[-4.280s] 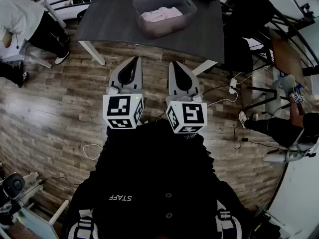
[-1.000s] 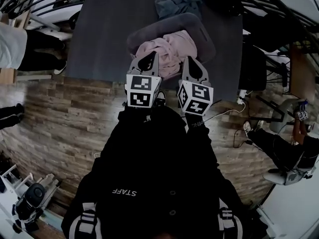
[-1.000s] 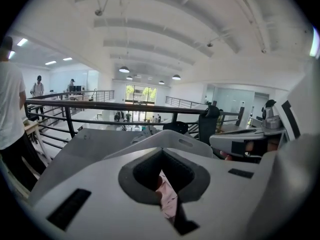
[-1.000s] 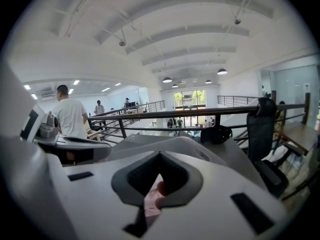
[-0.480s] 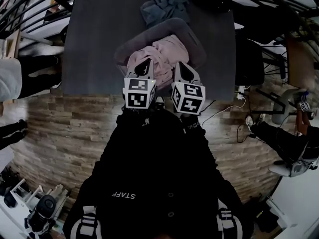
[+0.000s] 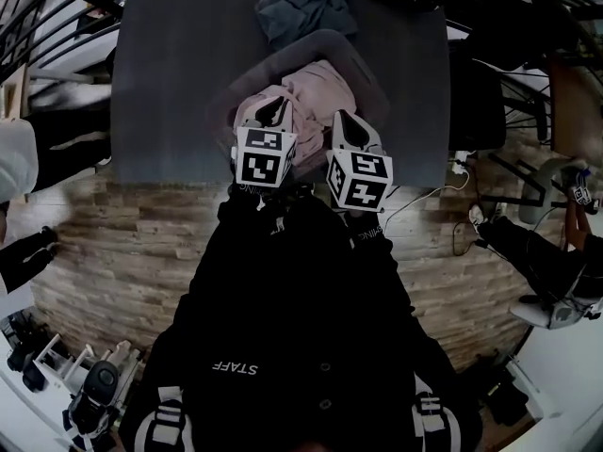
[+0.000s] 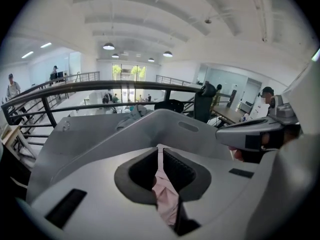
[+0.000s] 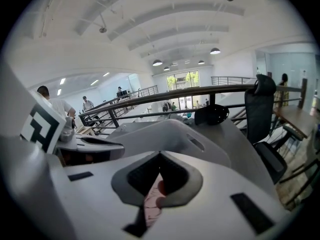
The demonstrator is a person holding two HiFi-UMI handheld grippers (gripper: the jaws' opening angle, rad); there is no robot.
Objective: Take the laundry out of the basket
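Note:
A grey basket (image 6: 373,81) stands on the dark table (image 6: 170,64) with a pink garment (image 6: 316,88) heaped in it. Both grippers reach over the basket's near side onto the pink heap. My left gripper (image 6: 273,111) is shut, and a fold of the pink garment (image 7: 166,201) is pinched between its pads. My right gripper (image 6: 344,125) is shut too, with pink cloth (image 8: 151,204) caught in its jaws. The basket's wall with a handle slot (image 7: 189,126) rises just beyond the left jaws, and the same basket (image 8: 175,131) shows beyond the right ones.
A blue-grey garment (image 6: 306,3) lies on the table beyond the basket. A black office chair (image 6: 480,111) stands right of the table, and railings run behind it. Cables (image 6: 443,196) trail on the wood floor; people stand at the left (image 6: 19,158) and sit at the right (image 6: 537,252).
Several seconds ago both grippers hung over the floor short of the table. Over the last second they have sunk a little over the basket with the pink cloth in them.

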